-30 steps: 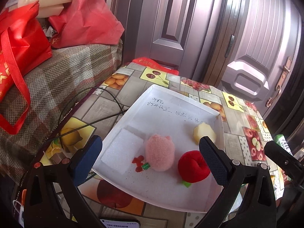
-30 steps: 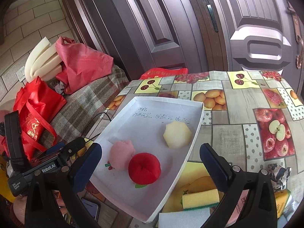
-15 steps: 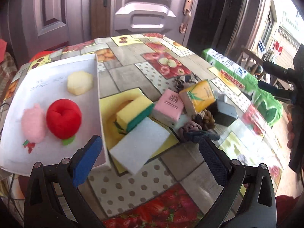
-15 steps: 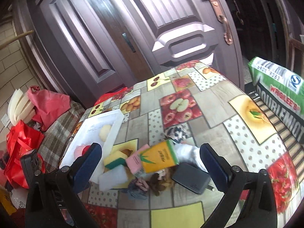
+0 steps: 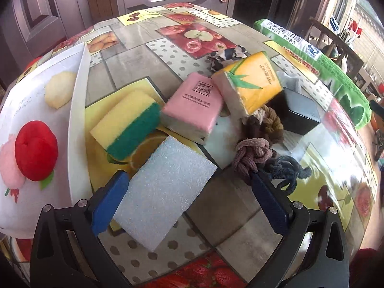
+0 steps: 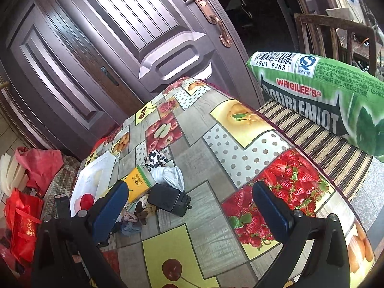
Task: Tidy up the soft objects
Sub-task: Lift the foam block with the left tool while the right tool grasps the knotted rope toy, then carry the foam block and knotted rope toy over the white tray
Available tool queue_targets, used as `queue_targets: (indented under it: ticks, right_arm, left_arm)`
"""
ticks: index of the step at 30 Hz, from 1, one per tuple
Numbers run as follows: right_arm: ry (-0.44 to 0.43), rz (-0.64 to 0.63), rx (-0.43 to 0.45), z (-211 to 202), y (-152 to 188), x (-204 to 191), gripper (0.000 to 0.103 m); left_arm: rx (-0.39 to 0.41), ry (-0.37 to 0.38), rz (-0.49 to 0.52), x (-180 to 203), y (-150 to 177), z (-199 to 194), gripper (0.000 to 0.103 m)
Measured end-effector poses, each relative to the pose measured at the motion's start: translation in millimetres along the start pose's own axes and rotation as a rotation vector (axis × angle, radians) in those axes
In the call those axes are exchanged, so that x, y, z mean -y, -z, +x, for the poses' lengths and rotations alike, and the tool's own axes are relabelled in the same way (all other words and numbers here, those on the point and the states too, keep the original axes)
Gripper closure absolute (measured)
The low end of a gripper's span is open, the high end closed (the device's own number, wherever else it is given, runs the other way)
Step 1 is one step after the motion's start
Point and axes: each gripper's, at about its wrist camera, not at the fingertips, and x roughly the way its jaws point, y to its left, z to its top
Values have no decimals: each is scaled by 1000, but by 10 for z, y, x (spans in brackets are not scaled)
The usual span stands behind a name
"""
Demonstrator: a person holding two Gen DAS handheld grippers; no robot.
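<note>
Both grippers are held spread and empty: the left gripper [image 5: 187, 194] around a white foam block [image 5: 163, 199], the right gripper [image 6: 189, 208] above the table [image 6: 204, 148].

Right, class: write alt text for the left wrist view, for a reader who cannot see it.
The open left gripper hangs over a white sponge on a fruit-print table. Behind lie a yellow-green sponge, pink and yellow tissue packs, hair ties and a black box; a white tray holds plush toys.

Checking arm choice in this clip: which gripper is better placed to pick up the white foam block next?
Left. The left gripper is open, with the white foam block right between its fingers. The right gripper is open over bare tablecloth.
</note>
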Motion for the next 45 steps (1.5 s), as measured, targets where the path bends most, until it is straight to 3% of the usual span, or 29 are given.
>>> queue_targets:
  ticks: [2, 6, 9, 15, 16, 17, 18, 20, 22, 24, 25, 28, 32, 35, 40, 45]
  right_arm:
    - [-12, -3, -7, 46, -3, -36, 0]
    - [-63, -93, -66, 220, 42, -267, 0]
    - [-99, -238, -152, 417, 194, -536, 0]
    - [-105, -639, -332, 839, 837, -1095, 0]
    - [-99, -680, -354, 906, 933, -1153, 0]
    - [-97, -705, -378, 975, 1007, -1200, 0]
    - [-94, -721, -399, 1044, 1065, -1241, 1]
    - [-81, -753, -422, 1153, 1160, -1326, 11]
    - [-69, -779, -445, 1243, 1237, -1377, 37]
    - [-60, -814, -425, 1235, 1276, -1422, 45]
    - [-81, -818, -426, 1208, 1279, -1432, 58]
    - [-110, -812, -444, 1143, 1290, -1429, 79]
    - [-136, -761, -435, 996, 1221, -1340, 81]
    - [-153, -704, -379, 822, 1063, -1304, 81]
    - [-155, -616, -210, 465, 553, -1315, 81]
    - [-203, -562, -6, 12, 31, -1525, 81]
  left_arm:
    - [1, 50, -10, 52, 80, -81, 1]
    - [46, -1, -60, -36, 180, -242, 1]
    - [47, -12, -74, -153, 226, -296, 4]
    - [-1, -22, 75, 26, 291, -132, 8]
    - [-9, -30, 78, 31, 281, -87, 11]
    - [-20, -36, 78, 29, 281, -54, 26]
    - [-27, -49, 76, 19, 292, -36, 31]
    - [-20, -48, 63, -14, 330, -66, 37]
    - [-15, -37, 42, -49, 377, -107, 38]
    - [-6, -33, 15, -69, 423, -146, 40]
    - [0, -33, 1, -75, 447, -167, 40]
    - [26, -17, -60, -96, 512, -251, 41]
    - [73, -25, -100, -45, 567, -401, 41]
    - [121, -36, -141, -18, 543, -573, 41]
    - [272, -69, -165, 0, 420, -1107, 41]
    - [393, -153, -271, -204, 309, -1695, 41]
